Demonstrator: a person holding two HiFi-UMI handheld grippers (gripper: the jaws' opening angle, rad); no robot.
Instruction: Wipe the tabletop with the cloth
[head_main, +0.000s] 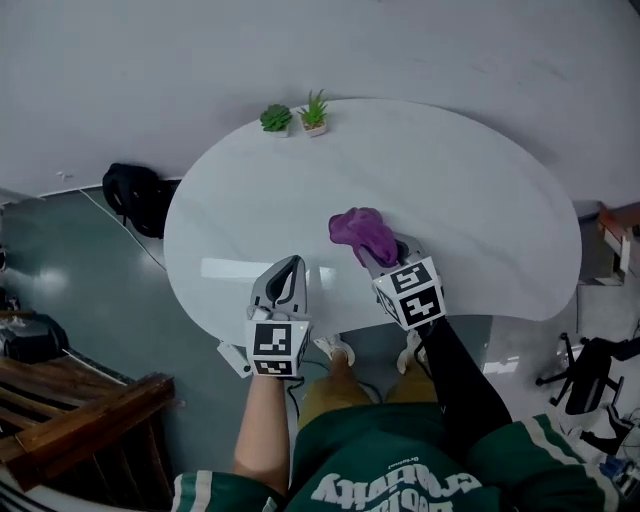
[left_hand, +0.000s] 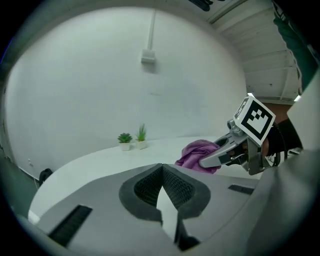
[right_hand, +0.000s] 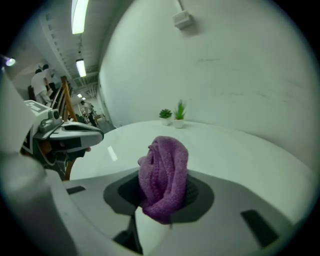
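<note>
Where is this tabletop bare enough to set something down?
The right half of the tabletop beyond the cloth, and the left stretch between the potted plants and the left gripper. Crowded only near the front edge, around the right gripper.

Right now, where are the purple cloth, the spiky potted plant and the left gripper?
purple cloth (right_hand: 164, 177), right gripper view, bunched middle.
spiky potted plant (head_main: 315, 110), head view, leaves.
left gripper (head_main: 292, 268), head view, between fingertips.

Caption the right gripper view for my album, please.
Right gripper shut on a bunched purple cloth, white tabletop and two small plants beyond.
</note>
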